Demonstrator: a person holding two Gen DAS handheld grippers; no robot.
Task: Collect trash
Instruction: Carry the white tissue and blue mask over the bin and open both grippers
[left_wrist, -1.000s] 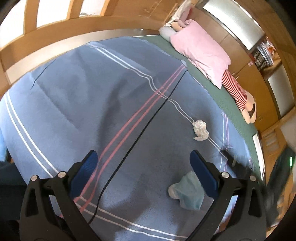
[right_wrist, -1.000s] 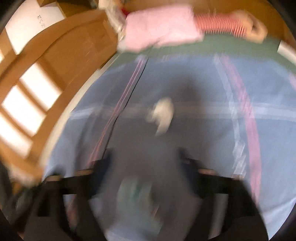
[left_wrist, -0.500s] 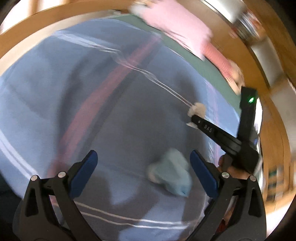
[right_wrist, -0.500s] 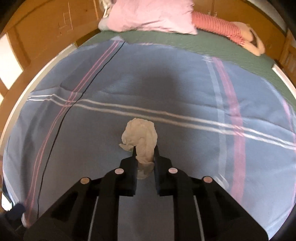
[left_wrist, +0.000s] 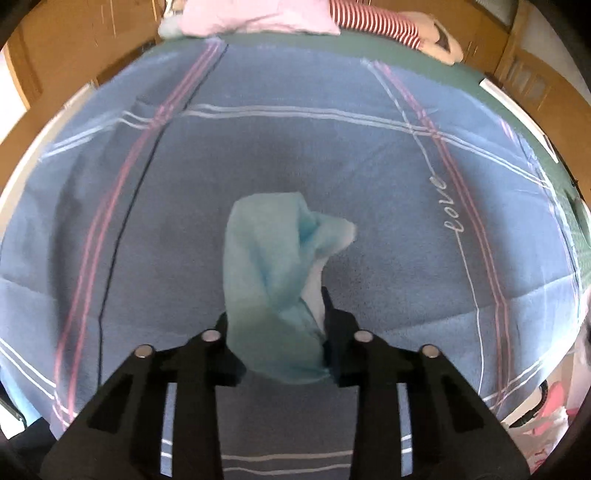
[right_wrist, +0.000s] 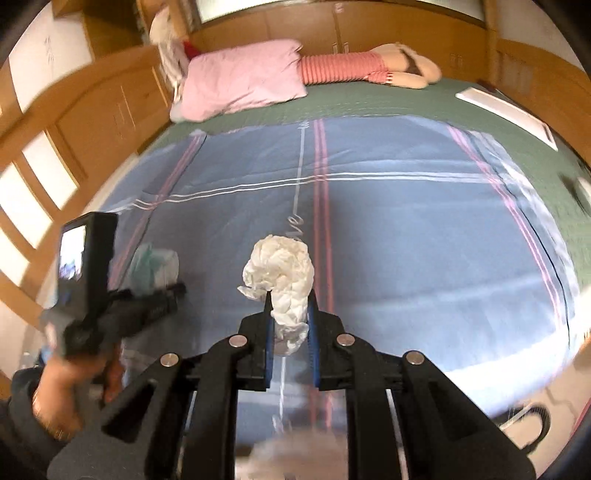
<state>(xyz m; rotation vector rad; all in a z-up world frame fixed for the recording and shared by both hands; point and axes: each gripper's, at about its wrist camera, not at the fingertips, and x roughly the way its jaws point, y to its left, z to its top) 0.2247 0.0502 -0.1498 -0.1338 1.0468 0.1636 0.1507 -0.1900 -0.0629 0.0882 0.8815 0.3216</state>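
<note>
Trash is hanging above the blue striped blanket (left_wrist: 369, 177): the left gripper (left_wrist: 275, 325) is pinching a soft, light teal wrapper (left_wrist: 273, 258) low down, the right gripper (right_wrist: 290, 314) squeezing a crumpled white tissue (right_wrist: 280, 266) at its base.

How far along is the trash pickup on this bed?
Both pieces seen are already picked up. The left claw is shut on the blue tissue, and the right claw is shut on the white tissue, both held above the blanket. No other litter shows on the blanket. What's left is dropping them somewhere; no bin is clearly visible.
</note>
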